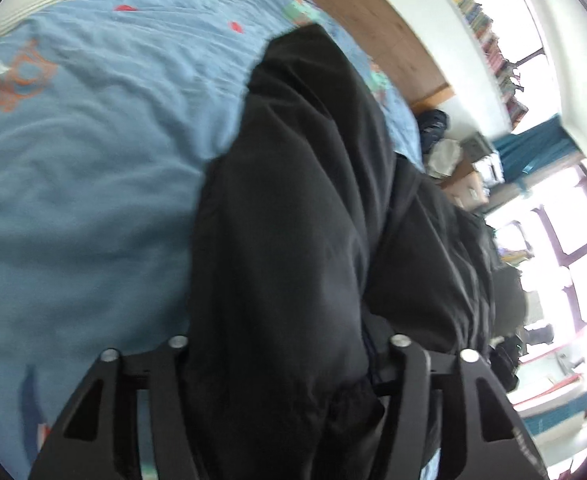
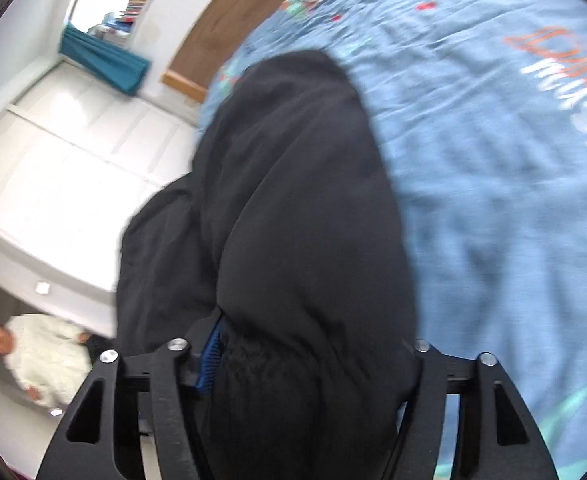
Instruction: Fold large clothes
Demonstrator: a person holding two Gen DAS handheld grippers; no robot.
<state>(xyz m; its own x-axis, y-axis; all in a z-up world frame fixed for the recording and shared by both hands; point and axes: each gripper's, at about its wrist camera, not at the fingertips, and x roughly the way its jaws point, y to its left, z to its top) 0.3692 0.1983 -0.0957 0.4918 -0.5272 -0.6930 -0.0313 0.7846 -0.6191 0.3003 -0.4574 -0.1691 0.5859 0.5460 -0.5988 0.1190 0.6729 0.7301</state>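
Observation:
A large black garment (image 1: 301, 208) hangs from my left gripper (image 1: 287, 364) and stretches away over a blue bedspread (image 1: 93, 184). The cloth fills the gap between the left fingers, which are shut on it. In the right wrist view the same black garment (image 2: 293, 208) runs from my right gripper (image 2: 305, 364) out over the bedspread (image 2: 493, 184). The right fingers are shut on the cloth, and a blue pad (image 2: 211, 356) shows at the left finger. The fingertips of both grippers are hidden by the fabric.
A wooden headboard (image 1: 373, 12) and a high bookshelf (image 1: 481, 28) lie beyond the bed. A bright window (image 1: 565, 232) and cluttered boxes (image 1: 465, 184) stand to the right. In the right wrist view a white wardrobe (image 2: 73, 152) and a person in white (image 2: 41, 356) are at the left.

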